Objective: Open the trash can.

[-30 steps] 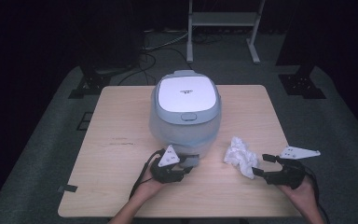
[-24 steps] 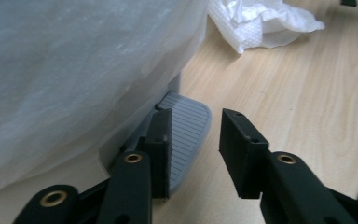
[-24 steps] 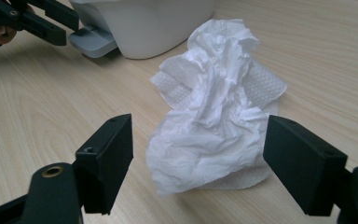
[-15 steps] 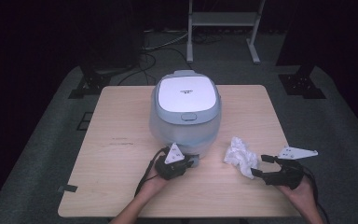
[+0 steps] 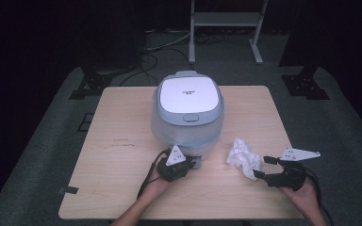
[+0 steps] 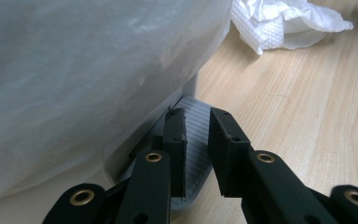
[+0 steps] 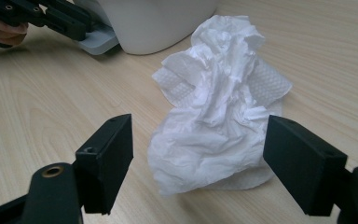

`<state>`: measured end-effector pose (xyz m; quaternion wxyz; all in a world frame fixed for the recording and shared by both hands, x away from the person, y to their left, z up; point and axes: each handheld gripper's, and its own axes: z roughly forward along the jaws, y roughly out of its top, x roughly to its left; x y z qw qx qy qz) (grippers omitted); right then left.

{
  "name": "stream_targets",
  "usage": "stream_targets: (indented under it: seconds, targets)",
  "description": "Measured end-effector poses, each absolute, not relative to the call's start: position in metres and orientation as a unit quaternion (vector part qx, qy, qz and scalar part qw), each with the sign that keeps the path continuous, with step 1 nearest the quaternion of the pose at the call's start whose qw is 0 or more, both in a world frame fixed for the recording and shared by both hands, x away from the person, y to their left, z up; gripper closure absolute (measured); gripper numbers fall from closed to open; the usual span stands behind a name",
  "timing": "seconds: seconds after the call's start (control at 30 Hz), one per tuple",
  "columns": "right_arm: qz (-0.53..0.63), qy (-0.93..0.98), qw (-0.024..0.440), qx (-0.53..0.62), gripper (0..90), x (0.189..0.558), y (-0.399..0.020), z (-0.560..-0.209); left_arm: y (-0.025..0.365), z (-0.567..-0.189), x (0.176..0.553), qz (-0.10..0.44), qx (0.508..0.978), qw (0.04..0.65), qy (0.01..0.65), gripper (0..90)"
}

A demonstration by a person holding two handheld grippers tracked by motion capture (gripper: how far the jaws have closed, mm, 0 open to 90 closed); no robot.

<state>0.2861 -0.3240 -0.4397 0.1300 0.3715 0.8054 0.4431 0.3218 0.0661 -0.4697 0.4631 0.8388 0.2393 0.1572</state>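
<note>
A pale blue-grey cooker (image 5: pixel 188 110) with a white lid stands mid-table. My left gripper (image 5: pixel 194 164) lies at the base of the cooker (image 6: pixel 98 60), its jaws a narrow gap apart over a grey ribbed tab (image 6: pixel 192 109) that sticks out there; nothing is between them. A crumpled white tissue (image 5: pixel 242 157) lies to the cooker's right. My right gripper (image 5: pixel 262 167) is open wide, and in the right gripper view (image 7: pixel 196 123) its jaws stand on either side of the tissue (image 7: pixel 219 116) without touching it. The left gripper (image 7: pixel 81 28) and the tab (image 7: pixel 98 43) show there at the top left.
The wooden table (image 5: pixel 118 122) has bare room to the cooker's left and along the front edge. Dark floor, cables and a metal stand (image 5: pixel 224 21) lie beyond the far edge. A small dark tag (image 5: pixel 69 190) hangs at the front left corner.
My left gripper has edged slightly toward the cooker's base. The right gripper has crept a little closer to the tissue.
</note>
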Motion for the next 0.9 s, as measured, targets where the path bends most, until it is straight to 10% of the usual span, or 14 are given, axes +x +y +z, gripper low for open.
stream_targets:
  seconds: [0.9]
  targets:
    - [0.426, 0.822, 0.126, 0.356, 23.1, 0.288, -0.312, -0.441, 0.057, -0.476, 0.319, 0.181, 0.849, 0.429, 0.249, 76.9]
